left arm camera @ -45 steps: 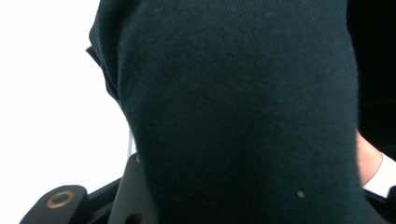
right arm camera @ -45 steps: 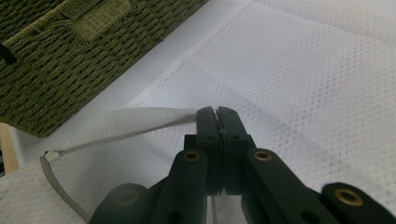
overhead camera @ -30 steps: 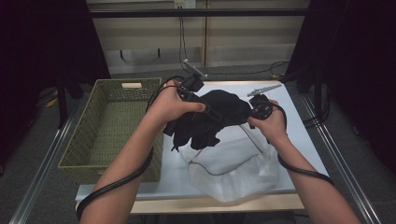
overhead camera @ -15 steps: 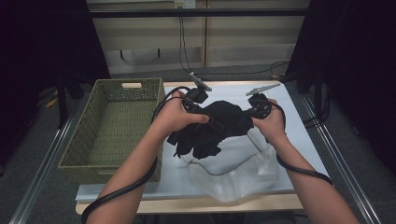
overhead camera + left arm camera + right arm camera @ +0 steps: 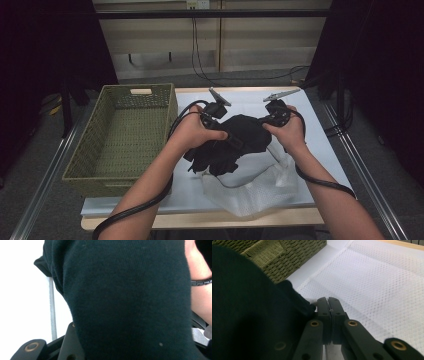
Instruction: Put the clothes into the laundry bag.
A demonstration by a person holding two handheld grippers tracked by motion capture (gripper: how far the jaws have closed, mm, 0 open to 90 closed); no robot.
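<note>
A black garment (image 5: 240, 135) hangs bunched between my two grippers over a white mesh bag (image 5: 260, 195) on the table. My left gripper (image 5: 226, 138) is buried in the cloth and appears shut on it. In the left gripper view the garment (image 5: 125, 295) drapes over the jaws and hides them. My right gripper (image 5: 328, 303) has its jaws pressed together, seemingly on a thin edge of the mesh bag (image 5: 374, 282), and the garment (image 5: 244, 302) lies against its left side. In the high view the right gripper (image 5: 270, 142) sits at the garment's right edge.
A green wicker basket (image 5: 120, 95) stands on the left of the white table (image 5: 320, 150), its corner close behind the garment (image 5: 294, 257). Cables trail from both grippers along the person's forearms. A grey cord (image 5: 51, 305) lies on the table under the garment.
Both hands have come down and nearer to the person, bringing the garment lower over the mesh bag. It is now more bunched between the grippers.
</note>
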